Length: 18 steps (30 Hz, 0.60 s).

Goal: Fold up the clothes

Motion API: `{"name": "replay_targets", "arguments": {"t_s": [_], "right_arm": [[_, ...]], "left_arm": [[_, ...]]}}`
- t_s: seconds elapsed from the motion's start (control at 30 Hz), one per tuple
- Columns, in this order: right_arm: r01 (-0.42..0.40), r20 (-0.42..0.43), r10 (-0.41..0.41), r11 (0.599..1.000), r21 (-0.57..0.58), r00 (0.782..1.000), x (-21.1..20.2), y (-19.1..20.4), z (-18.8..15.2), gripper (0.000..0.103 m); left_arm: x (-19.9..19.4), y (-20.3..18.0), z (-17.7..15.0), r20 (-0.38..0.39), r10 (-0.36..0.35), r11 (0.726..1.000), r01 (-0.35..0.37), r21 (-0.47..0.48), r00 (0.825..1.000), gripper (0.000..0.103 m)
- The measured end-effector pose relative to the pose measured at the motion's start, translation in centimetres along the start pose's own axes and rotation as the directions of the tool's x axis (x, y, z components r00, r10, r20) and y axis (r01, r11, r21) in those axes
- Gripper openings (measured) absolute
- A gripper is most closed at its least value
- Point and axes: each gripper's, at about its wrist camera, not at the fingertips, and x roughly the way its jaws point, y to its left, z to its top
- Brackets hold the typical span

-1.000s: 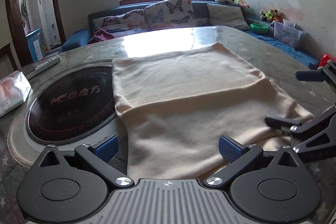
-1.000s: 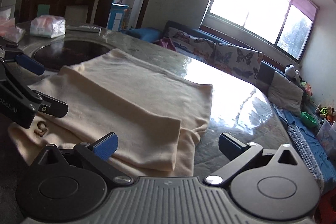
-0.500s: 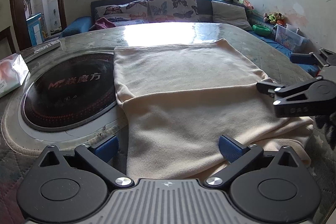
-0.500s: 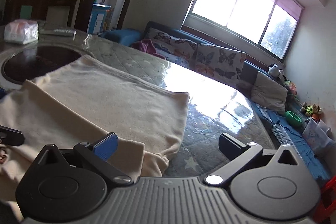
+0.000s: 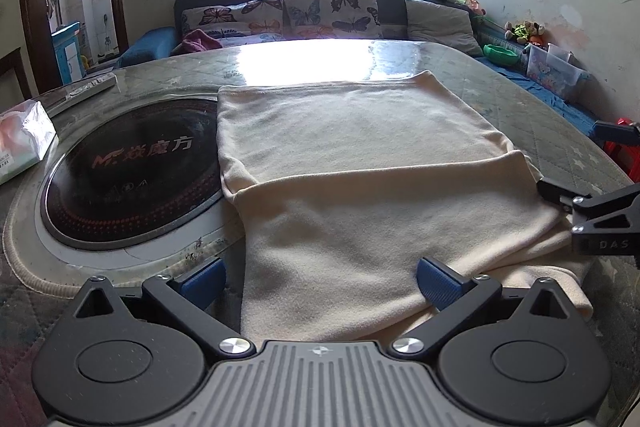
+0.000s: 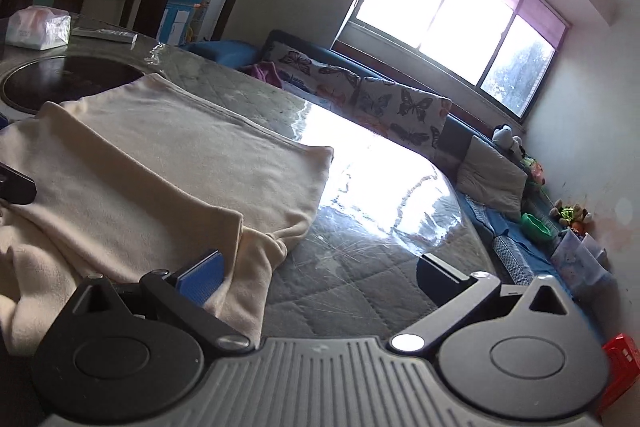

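Cream garment spread flat on glass-topped table, folded so a nearer layer overlaps the farther one along a crosswise edge. Left edge lapping over rim of round black cooktop set into table. Beyond cooktop, tissue pack and a remote. Past the garment's far edge, sofa with butterfly cushions below window.

Left gripper poised over garment's near edge, jaws spread wide, nothing between blue pads. Right gripper at garment's right side, jaws likewise parted and empty; left pad against the bunched cloth corner, other finger over bare table.
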Motion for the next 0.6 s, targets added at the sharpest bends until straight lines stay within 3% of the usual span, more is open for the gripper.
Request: {"name": "replay_targets", "arguments": {"t_s": [0.1,0.23,0.4,0.6], "right_arm": [[0.007,0.029,-0.008,1.000,0.014,1.000,-0.9,-0.2,0.5,0.103],[0.011,-0.010,-0.011,1.000,0.006,1.000,-0.2,-0.1,-0.1,0.103],[0.015,0.001,-0.015,0.999,0.030,1.000,-0.9,-0.4,-0.1,0.103],[-0.053,0.048,0.053,0.999,-0.001,0.997,-1.7,1.2,1.1,0.103]], "left_arm": [[0.0,0.0,-0.1,0.002,0.002,1.000,-0.002,-0.001,1.000,0.103],[-0.1,0.0,-0.2,0.003,0.006,1.000,-0.006,-0.003,1.000,0.103],[-0.2,-0.1,-0.1,-0.003,0.010,1.000,-0.010,-0.001,1.000,0.103],[-0.8,-0.7,0.2,0.016,0.041,0.998,-0.042,0.047,0.999,0.103]]}}
